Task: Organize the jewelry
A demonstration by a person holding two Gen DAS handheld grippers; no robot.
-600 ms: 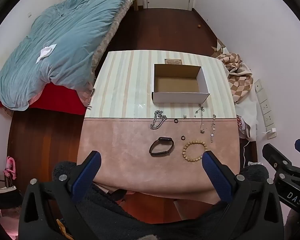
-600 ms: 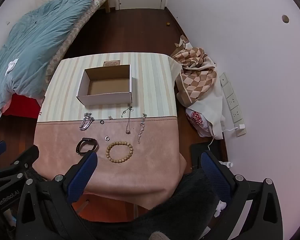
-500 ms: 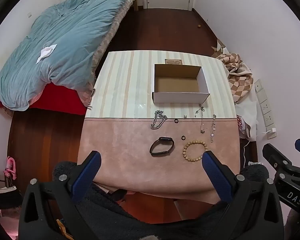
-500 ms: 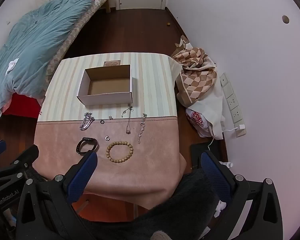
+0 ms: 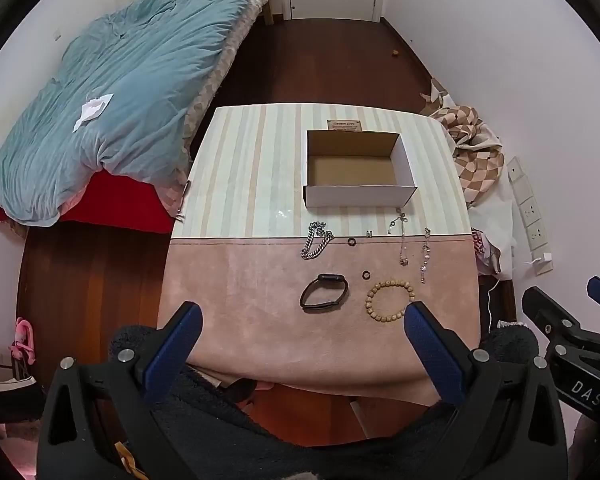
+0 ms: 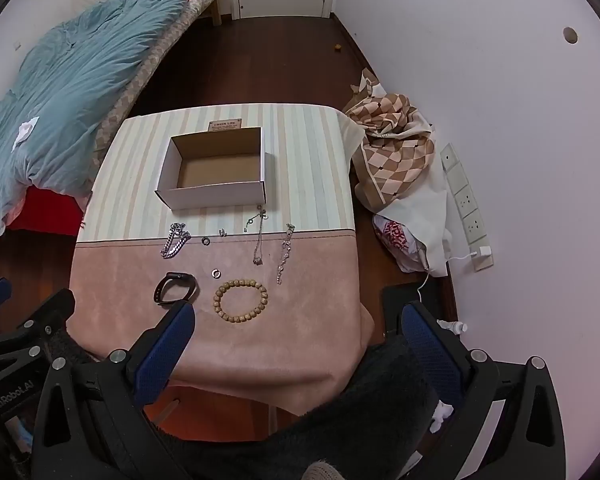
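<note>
An open, empty cardboard box (image 5: pixel 356 172) (image 6: pixel 216 174) stands on the striped far half of the table. Jewelry lies in front of it: a silver chain (image 5: pixel 316 239) (image 6: pixel 175 239), a black band (image 5: pixel 323 298) (image 6: pixel 175 288), a wooden bead bracelet (image 5: pixel 389 299) (image 6: pixel 241 300), two thin necklaces (image 5: pixel 402 240) (image 6: pixel 286 252) and small rings (image 5: pixel 366 275) (image 6: pixel 216 273). My left gripper (image 5: pixel 302 328) and right gripper (image 6: pixel 296 324) are both open and empty, held above the table's near edge, apart from the jewelry.
The table has a pink cloth (image 5: pixel 260 300) on its near half. A bed with a blue duvet (image 5: pixel 112 92) is at the left. A checkered cloth pile (image 6: pixel 396 160) and wall sockets (image 6: pixel 466 204) are at the right. Dark wooden floor surrounds the table.
</note>
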